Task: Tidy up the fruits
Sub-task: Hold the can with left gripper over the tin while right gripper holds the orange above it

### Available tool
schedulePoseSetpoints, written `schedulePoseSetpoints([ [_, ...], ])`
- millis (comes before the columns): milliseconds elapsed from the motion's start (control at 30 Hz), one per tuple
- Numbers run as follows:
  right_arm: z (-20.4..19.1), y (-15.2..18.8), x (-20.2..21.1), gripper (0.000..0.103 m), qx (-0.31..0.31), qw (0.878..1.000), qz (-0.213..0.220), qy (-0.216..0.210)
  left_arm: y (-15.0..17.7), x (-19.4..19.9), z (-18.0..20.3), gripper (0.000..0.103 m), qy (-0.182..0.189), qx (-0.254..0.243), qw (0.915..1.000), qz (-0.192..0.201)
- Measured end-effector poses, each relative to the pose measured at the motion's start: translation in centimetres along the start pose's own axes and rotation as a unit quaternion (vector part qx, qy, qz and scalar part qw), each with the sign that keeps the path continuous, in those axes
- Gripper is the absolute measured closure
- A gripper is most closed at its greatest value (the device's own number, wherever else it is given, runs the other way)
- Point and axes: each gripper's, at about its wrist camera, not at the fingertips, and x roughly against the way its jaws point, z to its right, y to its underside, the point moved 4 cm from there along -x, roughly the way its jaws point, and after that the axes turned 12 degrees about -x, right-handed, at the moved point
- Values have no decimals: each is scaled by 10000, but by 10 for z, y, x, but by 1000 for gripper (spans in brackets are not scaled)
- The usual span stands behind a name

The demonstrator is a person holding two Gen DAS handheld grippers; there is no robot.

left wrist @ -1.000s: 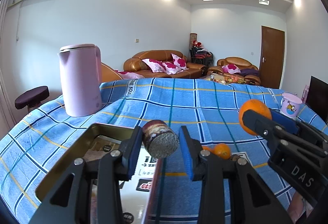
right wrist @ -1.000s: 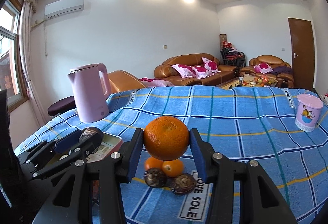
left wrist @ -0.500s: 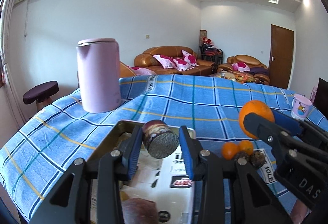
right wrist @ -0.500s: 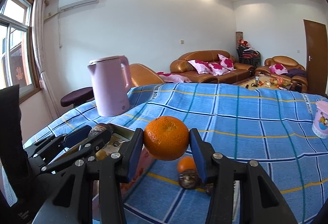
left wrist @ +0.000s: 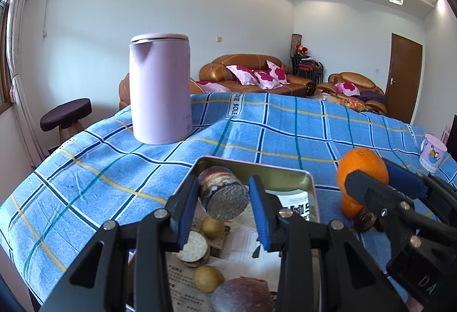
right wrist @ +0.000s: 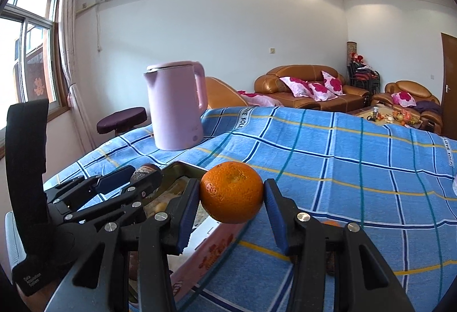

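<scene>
Partly done — several fruits already lie in the tin tray. Left claw grips a dark passion fruit above it; right claw grips an orange just right. Loose fruit remains on the worktop.

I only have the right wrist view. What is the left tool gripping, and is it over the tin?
Observer: The left tool is shut on a dark fruit half, grey cut face toward the camera, apparently above the tin tray.
Operator: Anything inside the tray?
Observer: Another cut half, two small yellowish fruits and a large brownish fruit at the near end.
Operator: What sits on the cloth?
Observer: A dark fruit beside a small orange, below the large orange that your tool holds.
</scene>
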Motion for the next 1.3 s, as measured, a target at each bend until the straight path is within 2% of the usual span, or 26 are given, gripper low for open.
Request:
schedulePoseSetpoints([
  [533,-18,14,-24,55,122,9994,-306,-111,12,-8,-16,65,32,52,9998,-195],
  [1300,-20,24,-42,55,127,9977,-651,-150,18,-20,-22,65,85,72,9990,-440],
])
